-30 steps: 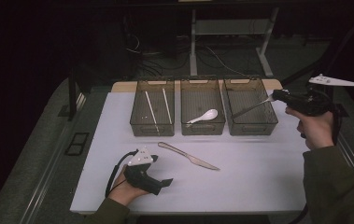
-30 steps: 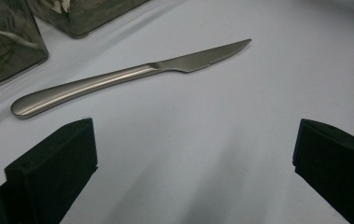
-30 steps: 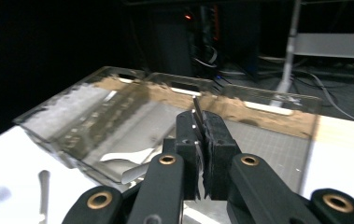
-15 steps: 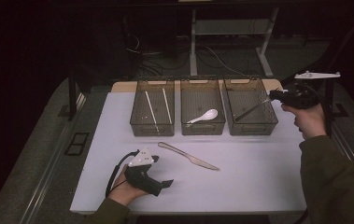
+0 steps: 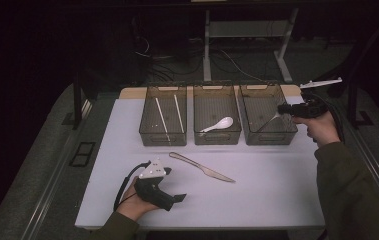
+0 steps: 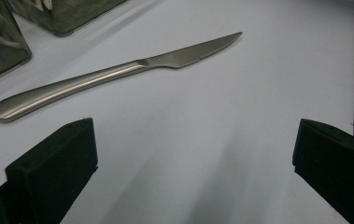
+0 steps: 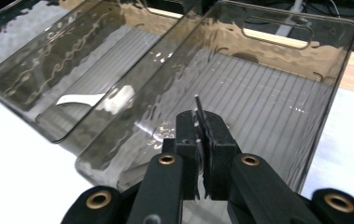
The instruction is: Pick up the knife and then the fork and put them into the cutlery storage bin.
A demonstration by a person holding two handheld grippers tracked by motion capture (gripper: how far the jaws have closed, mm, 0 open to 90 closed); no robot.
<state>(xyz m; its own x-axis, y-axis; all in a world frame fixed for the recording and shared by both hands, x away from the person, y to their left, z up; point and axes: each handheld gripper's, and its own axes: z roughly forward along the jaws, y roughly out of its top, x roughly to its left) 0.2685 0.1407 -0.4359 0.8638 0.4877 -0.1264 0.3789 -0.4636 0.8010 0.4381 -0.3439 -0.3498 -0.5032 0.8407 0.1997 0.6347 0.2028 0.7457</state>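
My right gripper [image 5: 281,110] hangs over the right-hand clear bin [image 5: 269,140], shut on the end of a thin metal utensil [image 5: 269,120] that slants down into the bin. In the right gripper view the jaws [image 7: 202,122] press together with the utensil's narrow tip [image 7: 196,102] poking up between them. A steel table knife [image 5: 202,167] lies on the white table in front of the bins. My left gripper [image 5: 175,199] rests near the front left edge, open, its jaws [image 6: 193,140] wide apart and the knife [image 6: 95,79] just beyond them.
Three clear bins stand in a row at the back. The left bin [image 5: 162,136] holds two chopsticks [image 5: 161,119] and the middle bin [image 5: 217,138] holds a white spoon [image 5: 219,123]. Dark floor, cables and a desk frame lie beyond the table.
My right gripper has moved left and slightly down, carrying the utensil from the table's right edge to over the right bin. The left gripper and the knife have stayed put.
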